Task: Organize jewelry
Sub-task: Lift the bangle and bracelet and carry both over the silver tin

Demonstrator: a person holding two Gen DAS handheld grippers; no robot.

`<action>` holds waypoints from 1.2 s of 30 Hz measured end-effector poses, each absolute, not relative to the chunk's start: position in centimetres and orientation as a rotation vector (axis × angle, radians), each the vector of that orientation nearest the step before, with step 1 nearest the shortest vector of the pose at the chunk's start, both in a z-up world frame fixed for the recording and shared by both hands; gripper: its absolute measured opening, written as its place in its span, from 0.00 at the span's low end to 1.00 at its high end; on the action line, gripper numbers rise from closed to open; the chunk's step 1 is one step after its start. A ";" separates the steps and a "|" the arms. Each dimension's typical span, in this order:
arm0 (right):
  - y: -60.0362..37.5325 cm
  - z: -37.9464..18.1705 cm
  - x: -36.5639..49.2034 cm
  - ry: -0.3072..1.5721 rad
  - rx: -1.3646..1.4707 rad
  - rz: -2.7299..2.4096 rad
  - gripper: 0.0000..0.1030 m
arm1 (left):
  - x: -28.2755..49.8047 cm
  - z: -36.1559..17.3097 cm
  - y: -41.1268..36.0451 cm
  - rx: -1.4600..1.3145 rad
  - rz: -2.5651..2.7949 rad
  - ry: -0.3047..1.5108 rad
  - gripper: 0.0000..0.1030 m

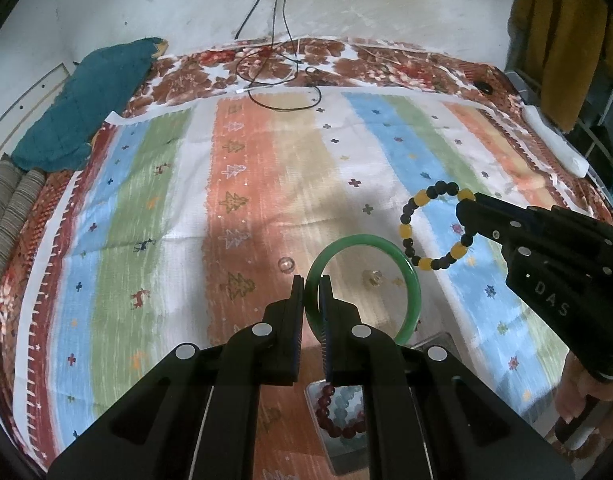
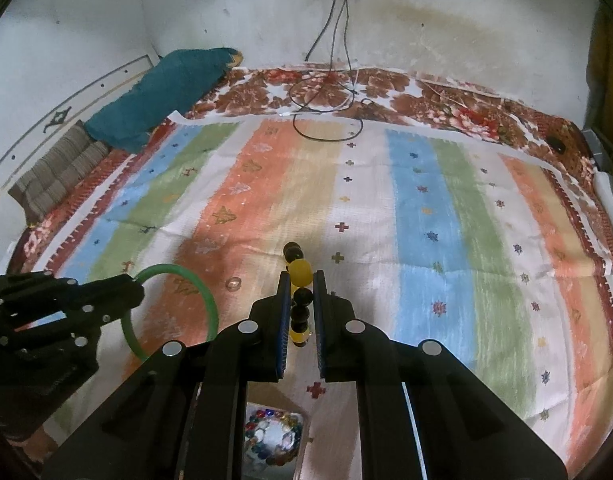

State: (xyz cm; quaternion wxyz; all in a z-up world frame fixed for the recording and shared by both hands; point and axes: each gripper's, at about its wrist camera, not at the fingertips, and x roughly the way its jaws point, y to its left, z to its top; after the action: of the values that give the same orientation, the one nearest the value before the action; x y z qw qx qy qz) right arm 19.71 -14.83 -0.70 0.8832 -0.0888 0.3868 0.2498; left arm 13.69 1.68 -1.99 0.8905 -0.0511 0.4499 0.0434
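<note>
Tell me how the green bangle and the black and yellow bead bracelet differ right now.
The green bangle is one smooth solid ring; the bead bracelet is a string of separate black and yellow beads. The bangle is pinched by the left gripper, the bead bracelet by the right gripper. The bangle looks the wider loop. Both are held off the striped cloth.

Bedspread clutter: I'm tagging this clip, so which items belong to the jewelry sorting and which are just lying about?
Job:
green bangle in left tool
beaded bracelet in right tool
red bead bracelet

Lying about:
cables
teal cloth
</note>
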 end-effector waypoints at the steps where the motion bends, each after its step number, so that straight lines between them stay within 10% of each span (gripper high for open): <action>1: -14.9 -0.6 19.4 0.800 -0.183 0.524 0.11 | 13.5 -1.9 1.6 -0.107 0.087 0.931 0.07; 36: -16.7 0.6 14.1 0.751 -0.191 0.550 0.11 | 8.1 -1.4 0.3 -0.103 0.065 0.900 0.07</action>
State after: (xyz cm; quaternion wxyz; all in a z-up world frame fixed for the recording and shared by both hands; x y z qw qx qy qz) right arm 14.06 -16.71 0.58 0.8892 -0.0921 0.3616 0.2649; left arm 8.07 0.31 -1.45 0.8986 -0.0496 0.4349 0.0313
